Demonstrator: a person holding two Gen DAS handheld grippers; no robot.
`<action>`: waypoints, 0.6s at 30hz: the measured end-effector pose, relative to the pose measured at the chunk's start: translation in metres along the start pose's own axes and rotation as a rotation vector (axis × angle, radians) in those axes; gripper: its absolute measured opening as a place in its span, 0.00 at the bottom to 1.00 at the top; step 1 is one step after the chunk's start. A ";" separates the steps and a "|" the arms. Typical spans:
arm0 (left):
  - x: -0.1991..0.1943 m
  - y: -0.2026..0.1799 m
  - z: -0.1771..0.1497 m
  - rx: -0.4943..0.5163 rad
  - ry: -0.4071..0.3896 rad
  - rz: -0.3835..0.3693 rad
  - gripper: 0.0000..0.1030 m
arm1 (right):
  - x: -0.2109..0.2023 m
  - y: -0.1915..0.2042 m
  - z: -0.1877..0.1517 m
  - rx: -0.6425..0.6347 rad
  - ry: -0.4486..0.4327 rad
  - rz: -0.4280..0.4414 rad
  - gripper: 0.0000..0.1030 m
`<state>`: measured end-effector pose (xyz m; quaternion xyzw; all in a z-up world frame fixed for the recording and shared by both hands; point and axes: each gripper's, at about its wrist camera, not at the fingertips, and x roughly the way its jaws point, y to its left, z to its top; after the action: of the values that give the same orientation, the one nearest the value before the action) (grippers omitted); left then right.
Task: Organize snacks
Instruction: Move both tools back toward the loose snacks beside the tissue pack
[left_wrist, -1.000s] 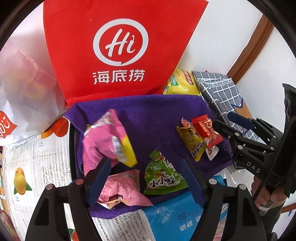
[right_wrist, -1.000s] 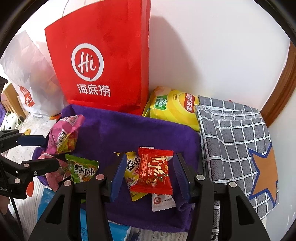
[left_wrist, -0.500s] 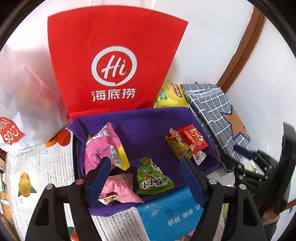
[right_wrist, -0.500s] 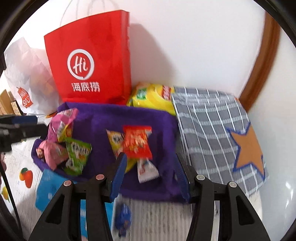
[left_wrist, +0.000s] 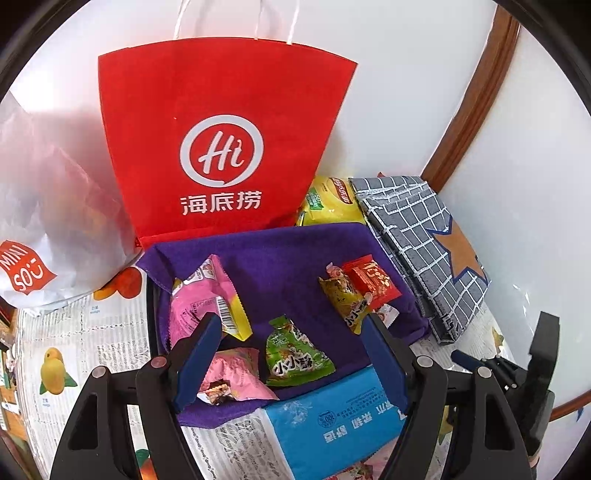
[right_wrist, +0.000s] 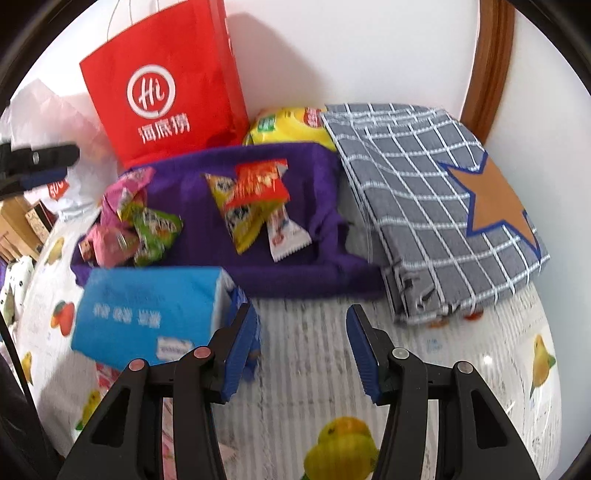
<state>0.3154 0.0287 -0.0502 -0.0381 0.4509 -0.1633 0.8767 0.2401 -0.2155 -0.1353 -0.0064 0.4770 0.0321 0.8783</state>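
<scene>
A: Purple cloth (left_wrist: 280, 258) lies flat before the red paper bag (left_wrist: 221, 147). Snacks sit on it in two clusters.

B: Left cluster?

A: Pink packet (left_wrist: 207, 299) with a yellow edge, a second pink packet (left_wrist: 236, 373) nearer the cloth's front edge, and the green packet (left_wrist: 295, 354) just beside them.

B: Right cluster?

A: Red packet (left_wrist: 373, 282) overlapping a yellow packet (left_wrist: 345, 299); a small white sachet (right_wrist: 286, 232) pokes out below them.

B: Grippers?

A: Left gripper (left_wrist: 291, 365) above the cloth's front edge, jaws wide, nothing between them. Right gripper (right_wrist: 303, 354) over the fruit-print newspaper (right_wrist: 303, 332), off the cloth, jaws parted and empty; that view is blurred, so take it as likely.

B: Surroundings?

A: Blue tissue pack (right_wrist: 147, 314) at the cloth's front edge; grey checked bag (right_wrist: 424, 192) to the right; yellow chip bag (left_wrist: 328, 201) behind.
</scene>
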 end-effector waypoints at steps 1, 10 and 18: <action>0.000 -0.001 0.000 0.005 0.001 -0.001 0.74 | 0.001 0.000 -0.002 0.001 0.006 0.000 0.51; -0.004 -0.004 -0.001 0.020 -0.012 -0.001 0.74 | 0.021 0.003 -0.021 -0.014 0.080 0.014 0.51; -0.012 0.002 0.002 0.029 -0.039 0.054 0.74 | 0.035 0.004 -0.031 -0.036 0.115 0.049 0.10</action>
<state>0.3108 0.0337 -0.0405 -0.0164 0.4320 -0.1454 0.8899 0.2334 -0.2113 -0.1817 -0.0125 0.5259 0.0617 0.8482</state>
